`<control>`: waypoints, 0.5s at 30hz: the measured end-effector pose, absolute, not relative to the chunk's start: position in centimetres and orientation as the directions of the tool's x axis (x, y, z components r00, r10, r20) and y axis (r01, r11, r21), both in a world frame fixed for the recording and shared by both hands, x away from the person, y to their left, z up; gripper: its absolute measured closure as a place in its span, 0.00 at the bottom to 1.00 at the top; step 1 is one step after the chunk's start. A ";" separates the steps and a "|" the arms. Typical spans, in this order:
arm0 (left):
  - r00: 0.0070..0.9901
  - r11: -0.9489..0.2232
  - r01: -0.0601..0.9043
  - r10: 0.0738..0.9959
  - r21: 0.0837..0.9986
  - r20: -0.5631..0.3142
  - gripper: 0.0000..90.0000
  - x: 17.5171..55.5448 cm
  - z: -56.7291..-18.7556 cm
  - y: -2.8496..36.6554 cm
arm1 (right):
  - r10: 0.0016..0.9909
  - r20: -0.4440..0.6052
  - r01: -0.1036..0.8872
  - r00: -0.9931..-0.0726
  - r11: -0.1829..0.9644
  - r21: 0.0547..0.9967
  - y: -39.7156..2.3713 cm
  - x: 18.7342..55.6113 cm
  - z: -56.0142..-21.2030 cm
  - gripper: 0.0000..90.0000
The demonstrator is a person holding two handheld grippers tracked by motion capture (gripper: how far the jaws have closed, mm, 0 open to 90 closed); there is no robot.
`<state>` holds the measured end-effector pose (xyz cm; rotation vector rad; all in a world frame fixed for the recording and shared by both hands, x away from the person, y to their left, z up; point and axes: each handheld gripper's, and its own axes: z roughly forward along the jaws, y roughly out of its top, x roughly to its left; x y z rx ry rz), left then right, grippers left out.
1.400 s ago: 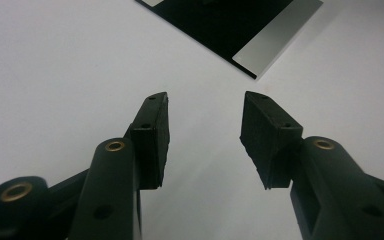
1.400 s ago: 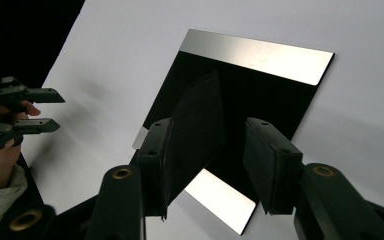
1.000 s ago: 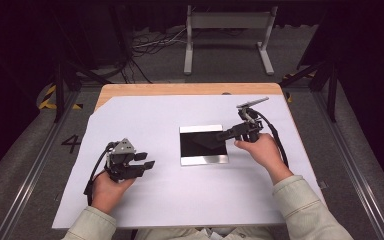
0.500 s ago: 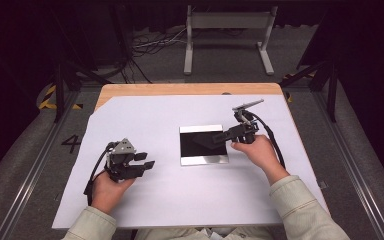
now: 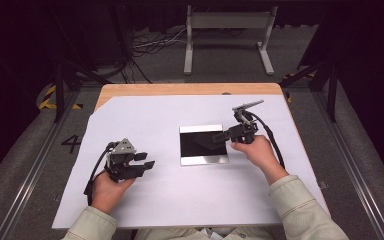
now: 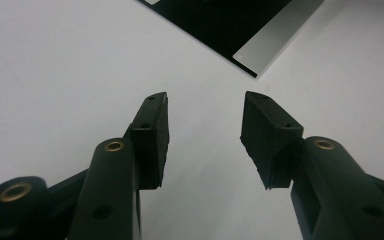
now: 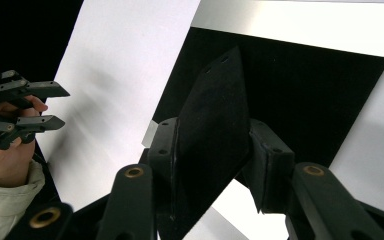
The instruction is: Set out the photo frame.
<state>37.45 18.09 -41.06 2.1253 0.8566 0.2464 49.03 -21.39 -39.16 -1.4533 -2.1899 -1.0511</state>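
- Black tablet (image 5: 203,144) with silver strips along near and far edges lies flat near the middle of the white counter (image 5: 170,200), slightly right of centre.
- In the right gripper view a thin black flap (image 7: 215,125) stands up between the right tongs (image 7: 215,150); it looks lifted off the tablet's (image 7: 300,90) dark face.
- Right tongs (image 5: 220,137) sit over the tablet's right part; jaws have just been closing, with the flap between them. Left pad lies against the flap; whether the right pad presses it, cannot tell.
- Right hand (image 5: 256,150) is just off the tablet's right edge, wrist bent, forearm coming in diagonally from bottom right, cable looping behind.
- Left tongs (image 5: 142,165) are spread, nothing between them, pointing right toward the tablet's near-left corner (image 6: 250,55), well apart from it.
- Left hand (image 5: 107,187) rests low at the near-left of the counter, forearm from the bottom edge.
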 end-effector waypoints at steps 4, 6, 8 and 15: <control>0.750 -0.438 0.492 0.652 0.752 -0.111 0.60 37.5 -41.0 18.1 | 0.664 0.598 0.882 -0.448 0.219 0.417 -21.3 48.8 -39.0 0.70; 0.751 -0.439 0.491 0.652 0.752 -0.110 0.60 37.4 -41.0 18.1 | 0.663 0.594 0.877 -0.457 0.222 0.426 -21.3 48.6 -38.8 0.72; 0.750 -0.438 0.492 0.652 0.752 -0.112 0.60 37.4 -41.1 18.1 | 0.664 0.586 0.872 -0.465 0.229 0.432 -21.3 48.4 -38.6 0.73; 0.749 -0.436 0.493 0.653 0.753 -0.113 0.60 37.4 -41.1 18.0 | 0.660 0.566 0.854 -0.494 0.248 0.457 -21.3 47.6 -38.0 0.76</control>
